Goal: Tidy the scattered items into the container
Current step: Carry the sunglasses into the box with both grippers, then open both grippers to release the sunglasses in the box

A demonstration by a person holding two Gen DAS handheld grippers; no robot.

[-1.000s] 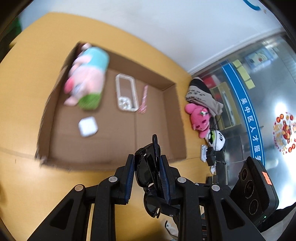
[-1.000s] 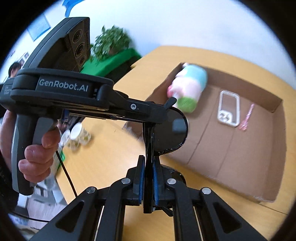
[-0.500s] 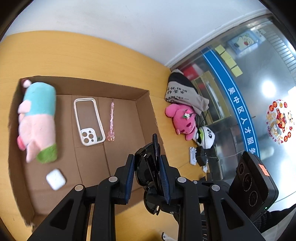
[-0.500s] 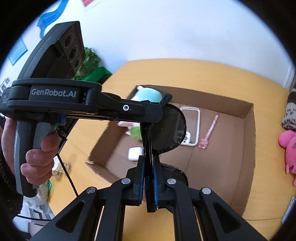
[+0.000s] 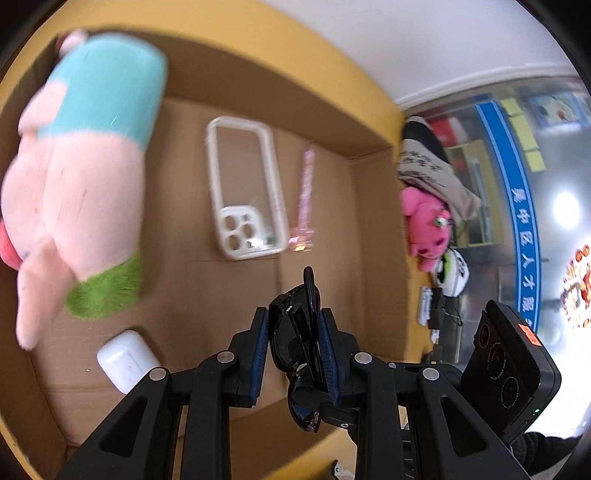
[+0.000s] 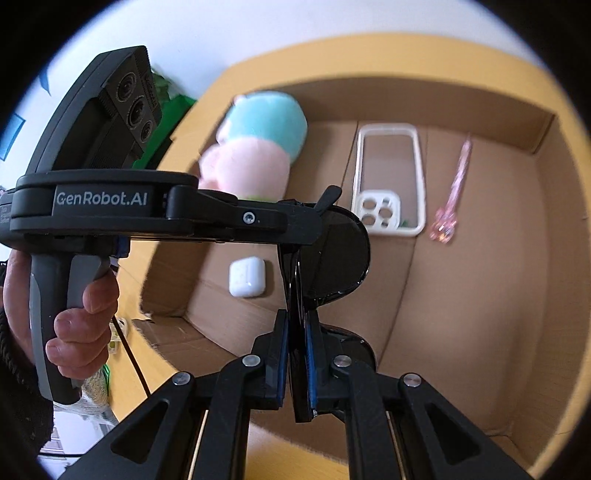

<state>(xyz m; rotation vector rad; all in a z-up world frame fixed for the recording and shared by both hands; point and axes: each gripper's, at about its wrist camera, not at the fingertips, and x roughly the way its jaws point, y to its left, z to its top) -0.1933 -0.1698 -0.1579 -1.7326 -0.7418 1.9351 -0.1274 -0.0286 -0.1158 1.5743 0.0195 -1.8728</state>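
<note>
Both grippers are shut on one pair of black sunglasses [image 5: 299,332] [image 6: 332,251] and hold it low over the open cardboard box [image 5: 369,192] [image 6: 480,295]. My left gripper [image 5: 293,321] clamps the folded frame. My right gripper [image 6: 295,332] clamps the lens edge; the left gripper's body [image 6: 147,218] crosses its view. Inside the box lie a pink and teal plush toy [image 5: 85,177] [image 6: 258,155], a clear phone case [image 5: 245,188] [image 6: 388,177], a pink pen [image 5: 306,195] [image 6: 456,192] and a white earbud case [image 5: 125,360] [image 6: 246,276].
The box stands on a yellow wooden table [image 5: 258,22] [image 6: 406,48]. Beyond the table's right edge are a pink plush [image 5: 428,225], a panda plush [image 5: 452,271] and a beige bag [image 5: 428,166] by a glass wall. A green plant [image 6: 173,107] is at the far left.
Both grippers, still shut on the sunglasses, have moved forward and down into the box; its contents now look much larger and closer.
</note>
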